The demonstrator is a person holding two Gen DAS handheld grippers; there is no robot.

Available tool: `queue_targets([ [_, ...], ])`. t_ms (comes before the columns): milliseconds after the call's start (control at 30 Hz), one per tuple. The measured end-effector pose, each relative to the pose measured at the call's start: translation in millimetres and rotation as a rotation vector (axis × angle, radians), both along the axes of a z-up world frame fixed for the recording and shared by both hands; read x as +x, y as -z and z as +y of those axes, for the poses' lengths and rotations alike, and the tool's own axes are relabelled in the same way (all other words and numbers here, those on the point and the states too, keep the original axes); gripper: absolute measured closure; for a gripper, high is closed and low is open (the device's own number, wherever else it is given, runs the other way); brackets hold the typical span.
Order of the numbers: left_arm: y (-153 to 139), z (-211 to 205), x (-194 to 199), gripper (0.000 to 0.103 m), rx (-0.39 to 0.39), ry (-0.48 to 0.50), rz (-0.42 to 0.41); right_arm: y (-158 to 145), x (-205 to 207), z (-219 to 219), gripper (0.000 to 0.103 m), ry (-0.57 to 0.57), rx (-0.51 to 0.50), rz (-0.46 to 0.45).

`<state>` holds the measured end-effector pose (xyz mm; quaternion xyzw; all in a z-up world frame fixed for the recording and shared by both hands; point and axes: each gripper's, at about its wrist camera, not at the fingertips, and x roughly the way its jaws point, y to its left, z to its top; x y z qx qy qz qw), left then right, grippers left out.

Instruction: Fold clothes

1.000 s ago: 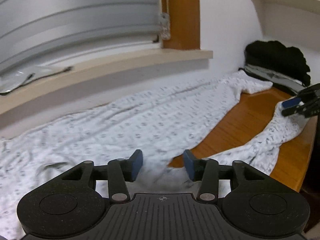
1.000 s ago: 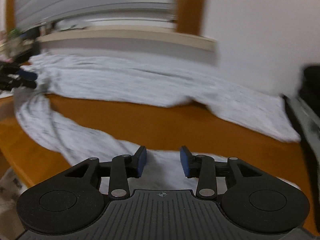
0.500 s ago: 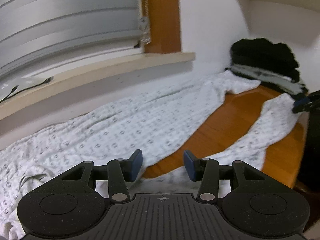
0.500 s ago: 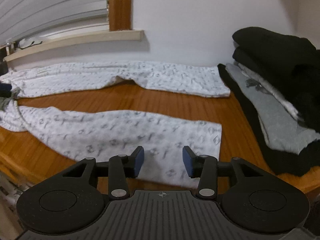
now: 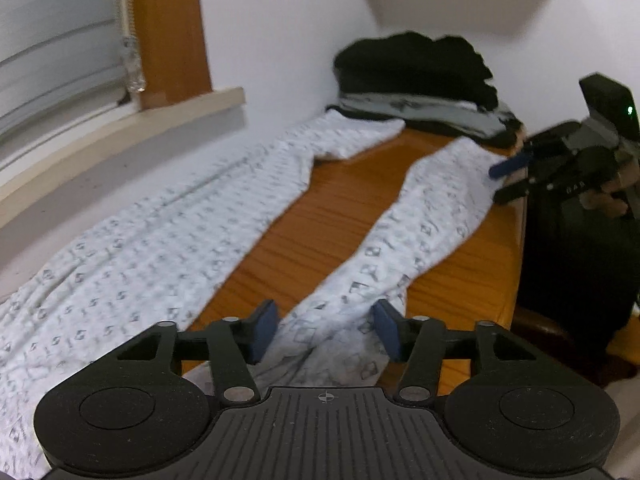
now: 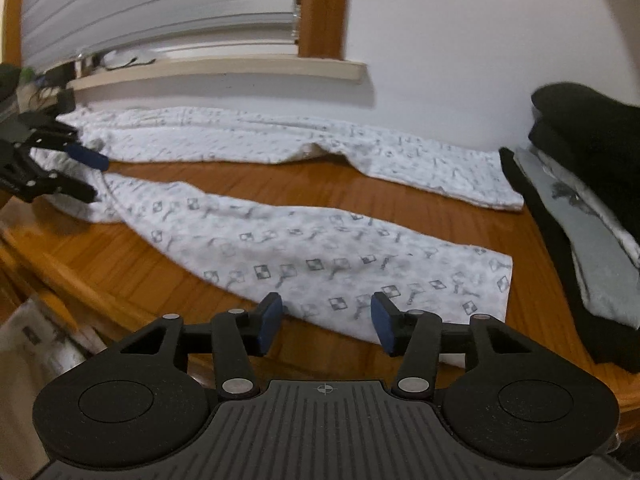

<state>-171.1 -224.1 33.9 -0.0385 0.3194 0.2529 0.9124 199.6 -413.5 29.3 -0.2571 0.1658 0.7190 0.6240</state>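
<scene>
left wrist view: left hand-held gripper (image 5: 326, 332) spread, pads clear of cloth, poised over the near end of the printed white trousers (image 5: 400, 240). trousers laid out on the wooden desk (image 5: 332, 216), two legs running away in a v with bare wood between, far leg along the wall, near leg along the desk edge. right hand-held gripper (image 5: 508, 182) seen at far right by the near leg's cuff, one blue pad above and a dark finger below, apart. stack of dark and grey clothes (image 5: 416, 88) at the far end, looking already folded.

right wrist view: right hand-held gripper (image 6: 326, 324) spread, having just been widening, nothing pinched, near leg's cuff just beyond the pads. left hand-held gripper (image 6: 80, 174) at far left over the waist end, fingers apart.

progress, as judged: trousers spread flat but no fold made; legs not yet laid together, nor folded lengthwise. likely next: pinch cuff and waist, carry one leg over the other.

differences: only the right view gives the cuffs' square hems and the layers of the stack; only the left gives a hand (image 5: 612, 196) behind the right hand-held gripper.
</scene>
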Motion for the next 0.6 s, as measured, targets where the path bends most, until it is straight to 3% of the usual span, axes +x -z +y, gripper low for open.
queue_targets([
  [100, 0.4, 3.7, 5.1, 0.074, -0.017, -0.002, -0.006, 1.8, 3.4, 1.8, 0.057, 0.011, 0.012, -0.015],
  [167, -4.0, 7.7, 5.7, 0.088, -0.028, -0.007, -0.031, 2.3, 8.7, 4.7, 0.08, 0.008, 0.012, -0.014],
  [200, -7.5, 9.3, 5.2, 0.091, -0.032, -0.01, -0.045, 2.3, 11.5, 6.8, 0.102, 0.011, 0.009, -0.016],
  [400, -34.2, 32.5, 4.8, 0.103, -0.038, -0.041, -0.113, -24.8, 29.3, 18.8, 0.102, 0.06, 0.117, 0.007],
  [600, -38.8, 65.4, 9.3, 0.102, -0.047, -0.109, -0.122, -40.0, 35.1, 66.4, 0.102, 0.124, 0.158, -0.011],
])
